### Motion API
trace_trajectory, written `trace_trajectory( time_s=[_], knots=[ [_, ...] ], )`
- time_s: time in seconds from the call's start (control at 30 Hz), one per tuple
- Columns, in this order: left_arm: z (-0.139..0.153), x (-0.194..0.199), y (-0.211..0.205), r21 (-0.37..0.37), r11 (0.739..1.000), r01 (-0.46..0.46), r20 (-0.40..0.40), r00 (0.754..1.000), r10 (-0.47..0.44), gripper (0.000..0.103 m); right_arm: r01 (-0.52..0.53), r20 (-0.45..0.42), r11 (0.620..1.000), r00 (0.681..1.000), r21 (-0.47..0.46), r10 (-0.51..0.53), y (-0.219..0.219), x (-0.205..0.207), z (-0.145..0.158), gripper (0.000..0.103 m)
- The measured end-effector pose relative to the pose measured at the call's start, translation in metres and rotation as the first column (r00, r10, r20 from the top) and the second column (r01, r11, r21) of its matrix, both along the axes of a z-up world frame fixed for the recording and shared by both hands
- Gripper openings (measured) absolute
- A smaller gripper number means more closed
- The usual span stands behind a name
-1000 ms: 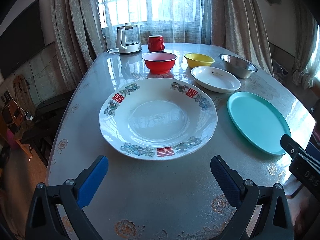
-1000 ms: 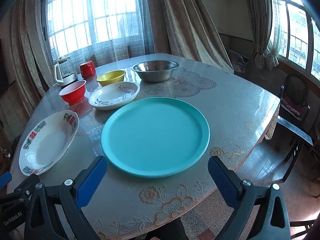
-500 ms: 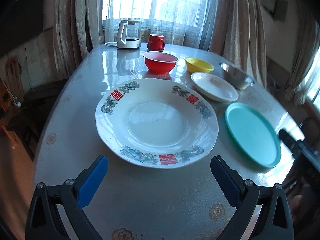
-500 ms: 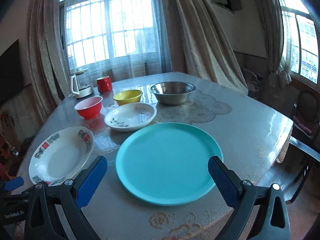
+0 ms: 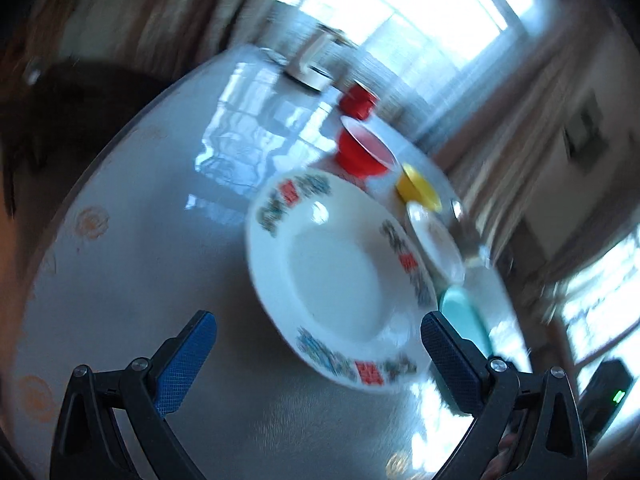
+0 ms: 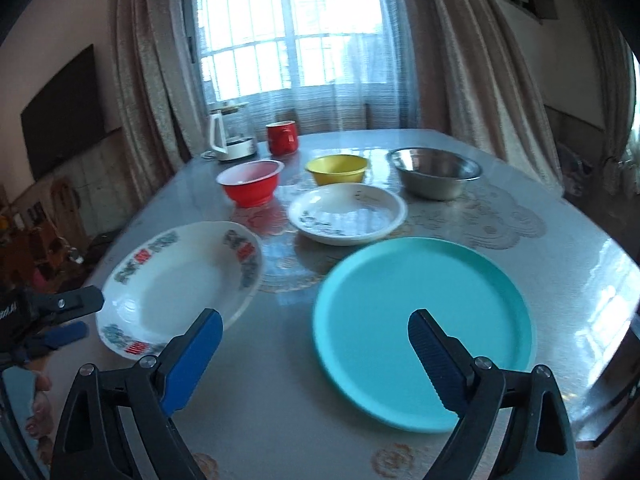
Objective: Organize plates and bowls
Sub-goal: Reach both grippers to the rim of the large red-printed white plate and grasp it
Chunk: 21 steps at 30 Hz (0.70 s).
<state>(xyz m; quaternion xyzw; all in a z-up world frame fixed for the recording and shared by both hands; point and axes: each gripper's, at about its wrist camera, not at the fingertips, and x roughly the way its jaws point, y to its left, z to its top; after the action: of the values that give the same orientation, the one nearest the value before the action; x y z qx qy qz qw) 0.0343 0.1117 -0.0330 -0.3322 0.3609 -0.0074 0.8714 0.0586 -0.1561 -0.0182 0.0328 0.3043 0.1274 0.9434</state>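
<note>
A large white plate with a floral and red-character rim (image 5: 332,276) (image 6: 176,284) lies on the table just beyond my open, empty left gripper (image 5: 316,344), which also shows in the right wrist view (image 6: 68,316) beside that plate's left rim. A teal plate (image 6: 424,320) (image 5: 464,316) lies under my open, empty right gripper (image 6: 314,334). Behind stand a small white plate (image 6: 348,212), a red bowl (image 6: 250,182), a yellow bowl (image 6: 336,168) and a steel bowl (image 6: 434,172). The left wrist view is tilted and blurred.
A red mug (image 6: 282,138) and a white kettle (image 6: 230,138) stand at the far edge by the curtained window. The glossy table (image 6: 560,248) has a rounded edge. A chair (image 6: 624,380) stands at the right.
The left gripper has swung and tilted sharply, blurring its view, and sits closer to the large patterned plate. The right gripper has moved forward over the teal plate's near left side.
</note>
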Motion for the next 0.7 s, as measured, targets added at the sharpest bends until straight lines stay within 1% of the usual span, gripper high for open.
trace_trajectory(
  time_s=[0.03,0.07,0.13,0.27,0.33,0.4,0.47,0.53,0.6,0.7],
  knots=[
    [0.0,0.002,0.003,0.004,1.0,-0.02,0.0,1.0,0.02,0.103,-0.021,-0.011,1.0,1.0,0.017,0.022,0.004,0.004,-0.001,0.096],
    [0.0,0.006,0.005,0.033,0.999,-0.032,-0.006,0.999,0.033,0.103,-0.037,-0.014,0.999,0.999,0.029,0.037,0.007,0.007,-0.002,0.095],
    [0.001,0.011,0.008,0.067,0.997,-0.032,0.01,0.999,0.031,0.103,-0.077,-0.017,0.996,0.997,0.052,0.078,0.016,0.014,-0.004,0.092],
    [0.001,0.019,0.016,0.092,0.994,-0.051,0.03,0.998,0.049,0.103,-0.136,-0.064,0.986,0.988,0.097,0.142,0.03,0.031,-0.014,0.088],
    [-0.004,0.028,0.018,0.093,0.996,-0.018,0.011,1.0,0.017,0.103,-0.153,-0.081,0.982,0.983,0.114,0.163,0.036,0.039,-0.018,0.086],
    [-0.008,0.032,0.02,0.078,0.997,-0.017,0.001,1.0,0.017,0.103,-0.164,-0.103,0.978,0.979,0.132,0.178,0.039,0.046,-0.02,0.085],
    [-0.01,0.033,0.022,0.052,0.999,-0.009,0.015,1.0,0.009,0.103,-0.179,-0.108,0.97,0.974,0.167,0.198,0.04,0.052,-0.021,0.085],
    [-0.01,0.032,0.026,0.035,0.999,-0.021,0.049,0.999,0.019,0.103,-0.182,-0.125,0.963,0.97,0.201,0.209,0.041,0.058,-0.023,0.085],
    [-0.009,0.03,0.028,0.028,0.999,-0.03,0.093,0.995,0.027,0.103,-0.19,-0.127,0.954,0.966,0.231,0.223,0.041,0.065,-0.024,0.085],
    [-0.01,0.033,0.028,0.028,1.0,-0.002,0.105,0.994,-0.001,0.103,-0.182,-0.15,0.952,0.963,0.244,0.222,0.043,0.075,-0.028,0.082]
  ],
)
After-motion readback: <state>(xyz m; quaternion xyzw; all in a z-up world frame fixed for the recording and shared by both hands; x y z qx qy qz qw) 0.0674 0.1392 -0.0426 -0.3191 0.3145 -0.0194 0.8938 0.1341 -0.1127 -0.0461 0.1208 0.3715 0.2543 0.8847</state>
